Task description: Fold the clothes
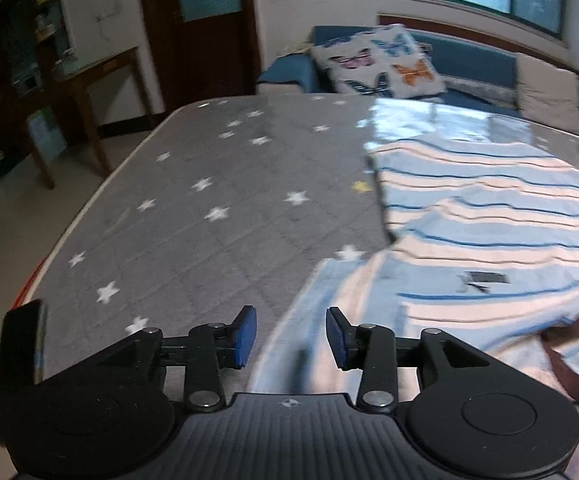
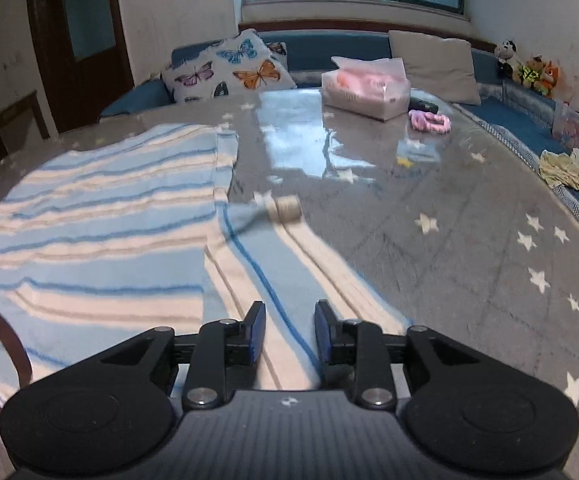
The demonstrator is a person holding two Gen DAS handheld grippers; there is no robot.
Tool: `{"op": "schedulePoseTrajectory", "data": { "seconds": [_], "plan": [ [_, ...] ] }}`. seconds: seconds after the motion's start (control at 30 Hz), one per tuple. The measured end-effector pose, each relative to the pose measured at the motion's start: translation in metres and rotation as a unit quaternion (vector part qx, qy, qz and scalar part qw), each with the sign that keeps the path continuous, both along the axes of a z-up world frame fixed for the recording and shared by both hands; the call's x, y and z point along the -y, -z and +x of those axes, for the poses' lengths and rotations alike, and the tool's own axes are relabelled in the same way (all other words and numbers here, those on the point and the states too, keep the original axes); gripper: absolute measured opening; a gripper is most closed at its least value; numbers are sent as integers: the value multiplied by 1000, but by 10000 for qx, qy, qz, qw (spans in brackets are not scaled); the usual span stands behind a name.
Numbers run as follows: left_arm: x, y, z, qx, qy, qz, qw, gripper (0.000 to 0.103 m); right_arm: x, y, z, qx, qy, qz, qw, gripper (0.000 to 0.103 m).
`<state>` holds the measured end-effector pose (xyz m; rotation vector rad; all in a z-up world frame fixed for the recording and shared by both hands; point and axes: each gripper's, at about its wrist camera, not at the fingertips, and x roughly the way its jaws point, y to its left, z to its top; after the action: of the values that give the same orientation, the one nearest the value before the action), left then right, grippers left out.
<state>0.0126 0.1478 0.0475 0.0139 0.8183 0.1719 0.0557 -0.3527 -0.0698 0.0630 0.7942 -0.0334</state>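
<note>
Grey, star-printed and glossy, the table (image 2: 469, 264) carries a blue-and-white striped garment (image 2: 89, 216) spread flat near the front edge, body to the left in the right wrist view, one sleeve (image 2: 273, 264) running forward to a cuff.

Nearest, the left gripper (image 1: 291, 338) hangs over the garment's near left edge with its blue pads apart and nothing between them. The right gripper (image 2: 290, 330) stands over the base of the sleeve, pads apart, cloth below but not pinched.

Judging from this, the step is taking fresh hold for a fold. To do it well, each gripper should bite a single layer at an edge, both at matching spots, lift just enough to clear the cloth, and carry the sleeve across the body so the stripes line up, avoiding drag on the slick table.

Farther off sits a clear plastic box (image 2: 365, 90) with something pink inside; what exactly, I cannot tell. Just beside it lies a pink item (image 2: 429, 122). Beyond, a butterfly cushion (image 2: 229, 70) rests on a blue sofa (image 2: 321, 54).
</note>
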Motion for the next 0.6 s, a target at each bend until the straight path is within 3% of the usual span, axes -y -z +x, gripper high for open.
{"op": "schedulePoseTrajectory", "data": {
  "seconds": [0.07, 0.2, 0.43, 0.5, 0.6],
  "plan": [
    [16, 0, -3, -12, 390, -16, 9992, 41, 0, 1, -6, -46, -22, -229, 9997, 37],
    [52, 4, -10, -44, 1184, 11, 9930, 41, 3, -7, -17, -62, -103, -361, 9993, 38],
    [110, 12, -24, 23, 2579, 47, 9662, 37, -31, -30, -33, 4, -1143, -158, 9933, 38],
    [121, 17, -24, 21, 2791, 134, 9602, 37, -46, -33, -36, -24, -1501, 19, 9887, 38],
    [126, 28, -18, -83, 2848, 129, 9585, 36, -70, -36, -38, -48, -2043, 299, 9784, 37]
  ]
}}
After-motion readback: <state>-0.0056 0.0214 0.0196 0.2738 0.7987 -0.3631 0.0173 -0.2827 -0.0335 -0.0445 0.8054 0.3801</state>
